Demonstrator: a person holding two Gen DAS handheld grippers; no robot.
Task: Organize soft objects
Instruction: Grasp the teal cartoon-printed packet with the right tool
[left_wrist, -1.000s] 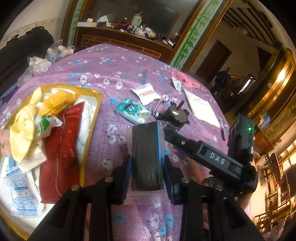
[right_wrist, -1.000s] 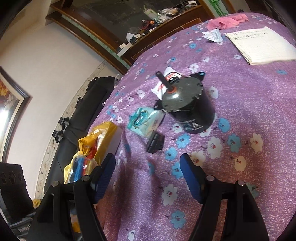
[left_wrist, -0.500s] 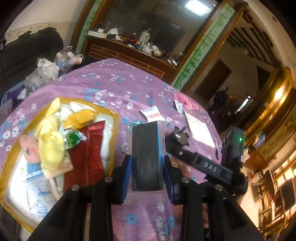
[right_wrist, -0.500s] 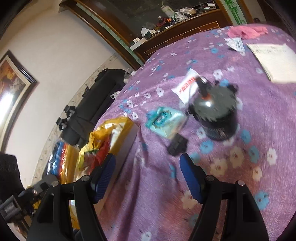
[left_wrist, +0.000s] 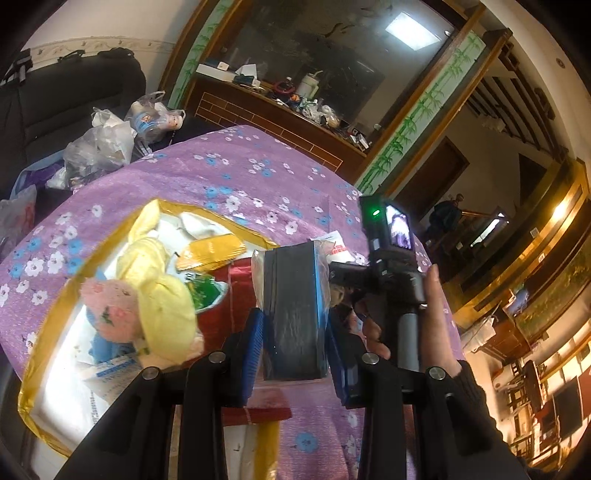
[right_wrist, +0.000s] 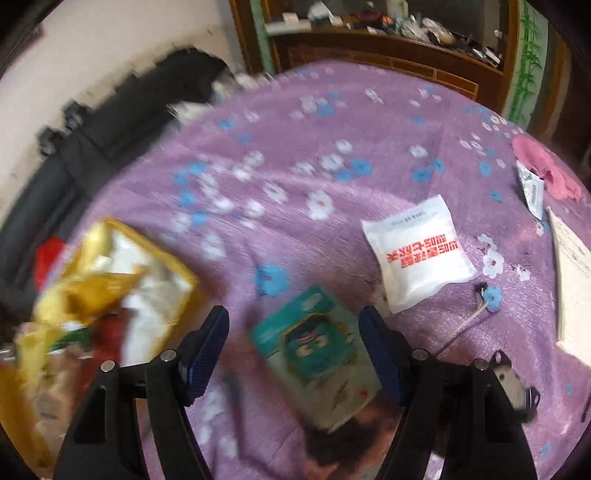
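My left gripper (left_wrist: 293, 350) is shut on a black block in clear wrap (left_wrist: 295, 306) and holds it above the right edge of a gold-rimmed tray (left_wrist: 55, 310). The tray holds a yellow cloth (left_wrist: 159, 295), a pink cloth (left_wrist: 107, 310), a gold packet (left_wrist: 210, 253), a red packet (left_wrist: 229, 317) and other soft packets. My right gripper (right_wrist: 293, 332) is open and hovers over a teal packet (right_wrist: 317, 343) lying on the purple flowered cloth (right_wrist: 332, 122). A white packet with red letters (right_wrist: 417, 251) lies to its right. The right wrist view is blurred.
A pink cloth (right_wrist: 546, 170), a small sachet (right_wrist: 532, 192) and a sheet of paper (right_wrist: 576, 288) lie at the right. A dark motor (right_wrist: 513, 384) sits by the right finger. A hand (left_wrist: 436, 321) holds the other gripper's handle. Plastic bags (left_wrist: 99, 147) stand beyond the table.
The left gripper has carried the black block leftward to the tray's edge. The right gripper has swung and rolled away from the motor to above the teal packet.
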